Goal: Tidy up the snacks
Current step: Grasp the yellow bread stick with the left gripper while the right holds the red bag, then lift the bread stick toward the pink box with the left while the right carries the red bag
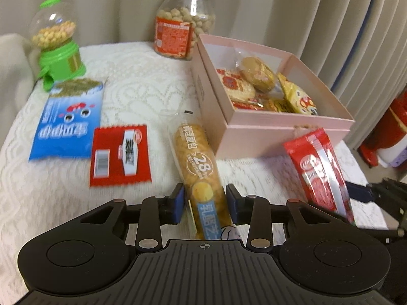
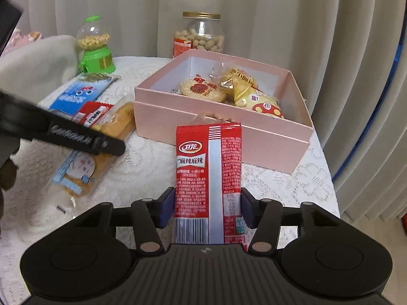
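Observation:
My left gripper [image 1: 204, 203] is shut on a long yellow bread packet [image 1: 199, 167], which points toward the pink box [image 1: 254, 129]. My right gripper [image 2: 207, 207] is shut on a red spicy-snack packet [image 2: 208, 175] and holds it upright just in front of the pink box [image 2: 229, 132]. The same red packet shows at the right of the left wrist view [image 1: 320, 170]. The box is open and holds several wrapped snacks [image 2: 203, 89]. A blue packet [image 1: 68, 119] and a flat red packet [image 1: 119, 155] lie on the white lace cloth, left of the bread.
A peanut jar [image 1: 185, 25] with a gold lid stands behind the box. A green candy dispenser [image 1: 56, 48] stands at the back left. Beige curtains hang behind the table. Red items [image 1: 391, 132] sit on the floor at the right.

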{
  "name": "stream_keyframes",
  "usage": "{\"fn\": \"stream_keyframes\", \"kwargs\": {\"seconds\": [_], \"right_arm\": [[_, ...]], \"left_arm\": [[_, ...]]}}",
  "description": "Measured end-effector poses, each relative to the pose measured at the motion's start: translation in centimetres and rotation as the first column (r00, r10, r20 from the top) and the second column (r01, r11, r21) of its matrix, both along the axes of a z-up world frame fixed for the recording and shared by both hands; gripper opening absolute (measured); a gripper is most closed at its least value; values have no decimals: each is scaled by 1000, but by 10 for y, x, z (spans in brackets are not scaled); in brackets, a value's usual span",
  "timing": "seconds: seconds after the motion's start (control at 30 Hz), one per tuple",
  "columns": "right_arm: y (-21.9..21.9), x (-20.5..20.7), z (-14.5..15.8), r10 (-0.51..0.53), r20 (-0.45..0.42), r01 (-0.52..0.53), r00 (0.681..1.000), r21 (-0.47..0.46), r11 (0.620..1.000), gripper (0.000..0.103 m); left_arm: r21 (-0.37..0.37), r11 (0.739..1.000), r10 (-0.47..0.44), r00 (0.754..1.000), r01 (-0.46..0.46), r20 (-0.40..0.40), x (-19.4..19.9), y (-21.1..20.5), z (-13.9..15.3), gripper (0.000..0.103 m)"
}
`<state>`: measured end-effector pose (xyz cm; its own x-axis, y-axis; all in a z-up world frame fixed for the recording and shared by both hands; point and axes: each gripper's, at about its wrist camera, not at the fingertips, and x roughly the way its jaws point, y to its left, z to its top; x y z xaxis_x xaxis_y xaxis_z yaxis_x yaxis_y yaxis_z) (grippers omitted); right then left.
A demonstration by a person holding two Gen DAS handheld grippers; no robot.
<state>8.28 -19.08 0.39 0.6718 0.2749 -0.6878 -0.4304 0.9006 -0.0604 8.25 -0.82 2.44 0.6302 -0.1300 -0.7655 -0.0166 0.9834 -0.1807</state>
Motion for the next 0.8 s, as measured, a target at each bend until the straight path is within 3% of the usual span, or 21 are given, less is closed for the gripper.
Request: {"fn": "stream_keyframes", "kwargs": {"seconds": [0.2, 0.33, 0.53, 0.6, 0.67, 0.8], "right_arm": [[-15, -17, 18, 11, 24, -12, 1000, 30, 999, 47], [-25, -33, 41, 24, 71, -28, 997, 52, 998, 46], [-40, -48, 99, 13, 188, -38, 982, 134, 990, 46], [-47, -53, 119, 2, 226, -41, 974, 170, 985, 46], [-53, -54, 136, -10, 248, -41, 969, 197, 980, 46], [-62, -51, 165, -30, 290, -40, 957, 230, 972, 46]], "left_arm": [[-27, 999, -46, 998, 47, 32, -42, 3, 6, 39], [-71, 995, -61, 991, 70, 122, -71, 1, 27, 36], [11, 989, -144, 929, 149, 340, -96, -28, 97, 31], [34, 984, -173, 911, 173, 375, -100, -38, 114, 28], [52, 980, -197, 897, 192, 396, -100, -46, 125, 15], [76, 977, -214, 873, 202, 439, -95, -53, 143, 16]]}}
